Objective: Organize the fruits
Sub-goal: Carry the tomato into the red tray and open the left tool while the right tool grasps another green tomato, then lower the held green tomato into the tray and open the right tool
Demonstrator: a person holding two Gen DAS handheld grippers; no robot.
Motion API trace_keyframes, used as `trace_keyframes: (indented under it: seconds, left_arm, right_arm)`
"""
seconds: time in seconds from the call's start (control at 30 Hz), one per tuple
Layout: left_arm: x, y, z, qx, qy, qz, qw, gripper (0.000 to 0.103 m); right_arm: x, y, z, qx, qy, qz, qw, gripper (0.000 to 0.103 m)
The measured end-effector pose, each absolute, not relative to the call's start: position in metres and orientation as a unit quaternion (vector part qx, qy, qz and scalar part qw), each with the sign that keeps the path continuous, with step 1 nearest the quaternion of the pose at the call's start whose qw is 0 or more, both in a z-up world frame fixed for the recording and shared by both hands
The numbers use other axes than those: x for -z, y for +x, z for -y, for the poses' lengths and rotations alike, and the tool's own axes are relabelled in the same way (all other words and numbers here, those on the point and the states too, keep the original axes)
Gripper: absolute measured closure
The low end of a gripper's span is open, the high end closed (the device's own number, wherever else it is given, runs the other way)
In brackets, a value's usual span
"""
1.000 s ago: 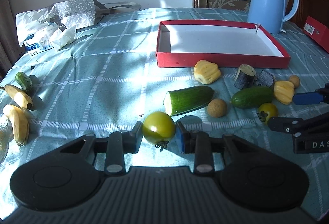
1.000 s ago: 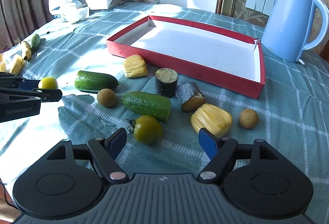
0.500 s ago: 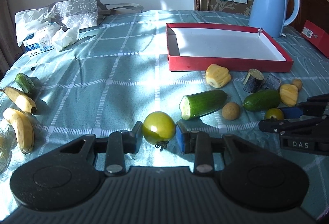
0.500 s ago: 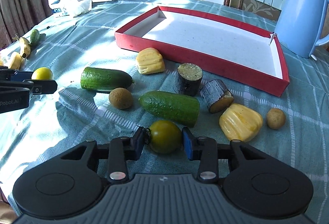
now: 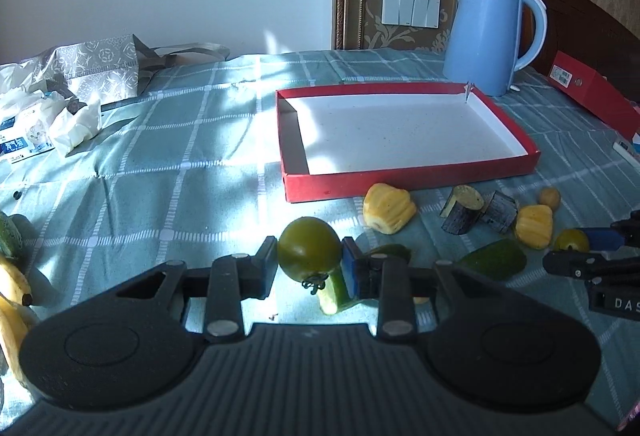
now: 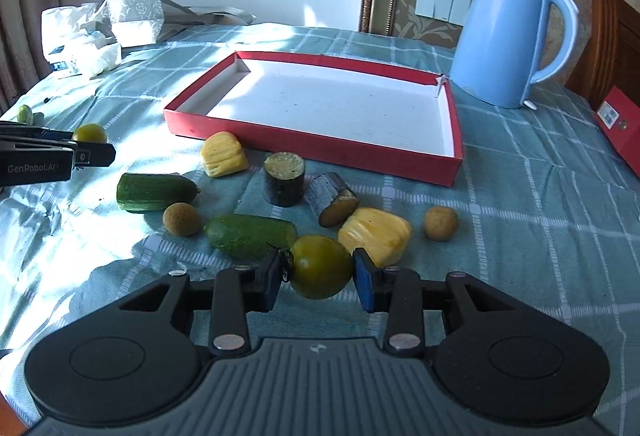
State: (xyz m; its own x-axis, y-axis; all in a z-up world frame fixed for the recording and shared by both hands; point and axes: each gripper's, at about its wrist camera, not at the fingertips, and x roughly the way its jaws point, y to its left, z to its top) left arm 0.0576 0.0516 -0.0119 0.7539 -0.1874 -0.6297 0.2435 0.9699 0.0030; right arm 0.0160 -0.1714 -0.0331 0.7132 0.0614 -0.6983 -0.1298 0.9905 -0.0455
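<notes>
Both tools now carry fruit: the right tool point(image 6: 316, 282), wide open a second ago over a green tomato point(image 6: 321, 266) on the surface point(image 6: 540, 236), has clamped it between its pads and appears to hold it just clear of the cloth. Meanwhile the left tool point(image 5: 309, 267) keeps its grip on a second green tomato point(image 5: 309, 254), raised and carried nearer the red tray point(image 5: 408, 178), which lies empty. By the look of it, both tomatoes are headed there, while cucumbers, yellow pieces and small brown fruits wait beside it.
</notes>
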Motion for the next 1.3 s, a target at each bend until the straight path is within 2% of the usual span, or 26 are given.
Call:
trace_keyframes:
  seconds: [0.33,0.57,0.87,0.9,0.97,1.03,1.3]
  left_arm:
    - [0.004,0.146,-0.001,0.151,0.046,-0.325,0.932,0.073]
    - [0.027,0.204,0.017,0.131,0.037,-0.363,0.922,0.073]
    - [0.051,0.239,0.02,0.101,0.043,-0.394,0.912,0.072]
    - [0.054,0.241,0.019,0.095,0.043,-0.398,0.911,0.07]
    - [0.055,0.24,0.018,0.084,0.043,-0.388,0.917,0.048]
    - [0.052,0.234,0.015,0.074,0.046,-0.375,0.923,0.033]
    - [0.027,0.19,-0.003,0.056,0.037,-0.335,0.94,0.032]
  right_arm:
    - [0.013,0.019,0.2,0.003,-0.041,-0.355,0.934,0.066]
    - [0.008,0.054,0.21,-0.017,-0.048,-0.347,0.937,0.066]
    - [0.01,0.108,0.214,-0.055,-0.051,-0.34,0.937,0.066]
    - [0.01,0.113,0.214,-0.058,-0.052,-0.34,0.937,0.066]
    - [0.01,0.121,0.214,-0.064,-0.06,-0.339,0.937,0.066]
    - [0.011,0.128,0.212,-0.069,-0.068,-0.339,0.936,0.066]
    - [0.024,0.153,0.198,-0.09,-0.088,-0.339,0.932,0.066]
